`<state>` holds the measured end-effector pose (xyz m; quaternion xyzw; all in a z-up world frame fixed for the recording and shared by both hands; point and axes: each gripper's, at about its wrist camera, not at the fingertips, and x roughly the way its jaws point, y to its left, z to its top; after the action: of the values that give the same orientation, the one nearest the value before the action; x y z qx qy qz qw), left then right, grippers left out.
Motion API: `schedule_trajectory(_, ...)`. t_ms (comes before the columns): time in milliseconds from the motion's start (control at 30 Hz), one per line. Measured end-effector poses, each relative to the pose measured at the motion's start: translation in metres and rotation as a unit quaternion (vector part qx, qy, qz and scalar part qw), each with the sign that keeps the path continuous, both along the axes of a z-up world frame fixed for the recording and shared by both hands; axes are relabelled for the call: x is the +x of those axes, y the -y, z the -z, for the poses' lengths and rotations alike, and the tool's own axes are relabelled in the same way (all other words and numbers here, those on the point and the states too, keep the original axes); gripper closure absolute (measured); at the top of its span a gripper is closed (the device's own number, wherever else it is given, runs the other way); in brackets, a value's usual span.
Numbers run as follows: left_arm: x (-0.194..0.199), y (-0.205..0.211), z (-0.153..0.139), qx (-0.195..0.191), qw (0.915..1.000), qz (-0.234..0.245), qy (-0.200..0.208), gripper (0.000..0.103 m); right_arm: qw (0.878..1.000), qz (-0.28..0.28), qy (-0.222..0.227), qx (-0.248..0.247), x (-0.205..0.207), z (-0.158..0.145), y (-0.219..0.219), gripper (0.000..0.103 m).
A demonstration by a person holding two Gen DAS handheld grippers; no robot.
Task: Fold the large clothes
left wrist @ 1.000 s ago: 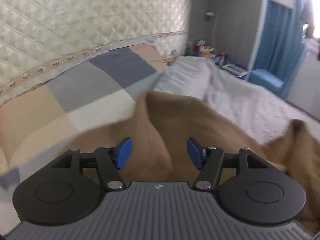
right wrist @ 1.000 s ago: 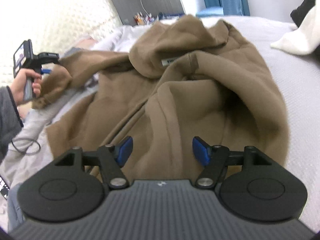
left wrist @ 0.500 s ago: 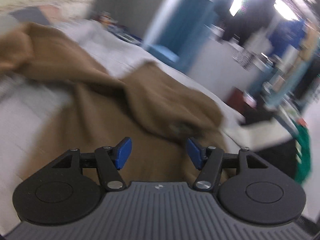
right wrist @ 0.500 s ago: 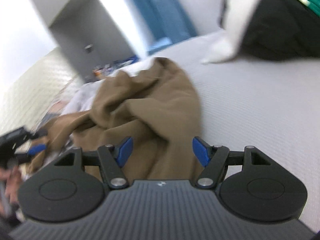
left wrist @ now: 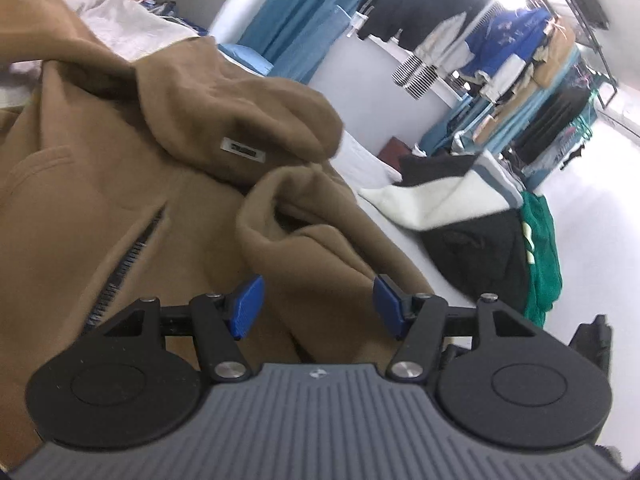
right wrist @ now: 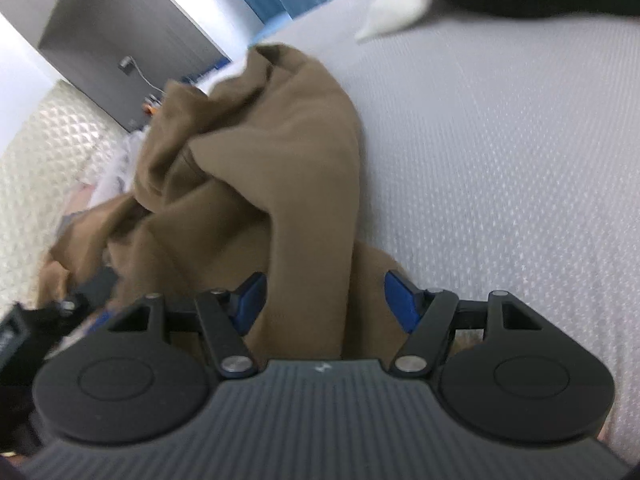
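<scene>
A brown zip-up hoodie (left wrist: 100, 184) lies crumpled on the bed, with its hood and white neck label (left wrist: 243, 149) up top and its dark zipper (left wrist: 128, 256) running down the left. My left gripper (left wrist: 318, 306) hovers open just above a rolled fold of the hoodie, and its blue pads (left wrist: 248, 306) press on nothing. In the right wrist view the hoodie (right wrist: 248, 184) bunches up along the sheet. My right gripper (right wrist: 324, 306) is open, with a raised ridge of brown fabric running between its fingers, and the pads stand apart from it. The left gripper's black body (right wrist: 24, 328) shows blurred at lower left.
A heap of black, white and green clothes (left wrist: 472, 216) lies on the bed to the right. Behind it stand a clothes rack (left wrist: 500, 60) and blue curtains (left wrist: 288, 20). A rumpled white blanket (left wrist: 132, 28) and the quilted headboard (right wrist: 40, 152) are on the far side. Grey sheet (right wrist: 500, 160) stretches rightward.
My left gripper swung away from the checked pillow and headboard toward the hood and the room. My right gripper rolled and dropped low over the hoodie's right edge.
</scene>
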<state>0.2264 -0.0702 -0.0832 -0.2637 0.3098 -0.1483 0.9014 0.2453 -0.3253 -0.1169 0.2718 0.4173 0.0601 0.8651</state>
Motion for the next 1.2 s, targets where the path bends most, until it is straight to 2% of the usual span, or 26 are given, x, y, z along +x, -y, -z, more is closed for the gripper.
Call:
schedule_trajectory(133, 0.016, -0.023, 0.01, -0.017, 0.9998, -0.007, -0.01, 0.038, 0.999, 0.004, -0.023, -0.044, 0.018, 0.014, -0.018, 0.034)
schedule_trajectory(267, 0.017, -0.035, 0.014, -0.003, 0.9998, -0.007, -0.017, 0.038, 0.996, -0.009, -0.027, -0.087, 0.027, 0.021, -0.036, 0.034)
schedule_trajectory(333, 0.017, -0.039, 0.014, -0.005, 0.9998, -0.002, -0.017, 0.038, 0.997, -0.001, -0.032, -0.075, 0.029, 0.021, -0.031, 0.044)
schedule_trajectory(400, 0.014, -0.041, 0.01, 0.015, 0.9998, -0.01, -0.005, 0.038, 0.997, 0.018, -0.04, -0.059, 0.031, 0.022, -0.021, 0.058)
schedule_trajectory(500, 0.011, -0.048, 0.008, 0.034, 0.9991, -0.024, 0.006, 0.038, 0.998, 0.027, -0.042, -0.047, 0.031, 0.018, -0.014, 0.072)
schedule_trajectory(567, 0.01, -0.056, 0.008, 0.026, 0.9991, -0.032, 0.004, 0.038, 0.997, 0.026, -0.037, -0.064, 0.031, 0.01, -0.016, 0.076)
schedule_trajectory(700, 0.005, -0.066, 0.007, 0.019, 0.9991, -0.039, 0.0, 0.038, 0.988, 0.029, -0.012, -0.151, 0.03, -0.024, -0.014, 0.08)
schedule_trajectory(833, 0.004, -0.067, 0.002, 0.008, 0.9994, -0.031, 0.009, 0.038, 0.976, 0.049, 0.01, -0.211, 0.036, -0.057, 0.016, 0.08)
schedule_trajectory(933, 0.004, -0.065, 0.001, 0.004, 0.9995, -0.031, 0.009, 0.038, 0.957, 0.061, 0.046, -0.281, 0.048, -0.085, 0.029, 0.08)
schedule_trajectory(967, 0.003, -0.065, 0.001, 0.0, 0.9995, -0.03, 0.006, 0.038, 0.939, 0.065, 0.077, -0.328, 0.052, -0.097, 0.029, 0.08)
schedule_trajectory(1033, 0.001, -0.066, -0.002, -0.01, 0.9997, -0.021, 0.011, 0.038, 0.897, 0.087, 0.128, -0.414, 0.06, -0.11, 0.023, 0.08)
schedule_trajectory(1067, 0.0, -0.066, -0.004, -0.011, 0.9997, -0.018, 0.015, 0.038, 0.882, 0.103, 0.139, -0.438, 0.069, -0.112, 0.024, 0.08)
schedule_trajectory(1133, -0.001, -0.067, -0.006, -0.004, 0.9996, -0.014, 0.022, 0.038, 0.863, 0.133, 0.145, -0.466, 0.088, -0.111, 0.032, 0.08)
schedule_trajectory(1200, -0.001, -0.068, -0.005, 0.005, 0.9997, -0.012, 0.022, 0.038, 0.854, 0.153, 0.14, -0.477, 0.107, -0.104, 0.044, 0.08)
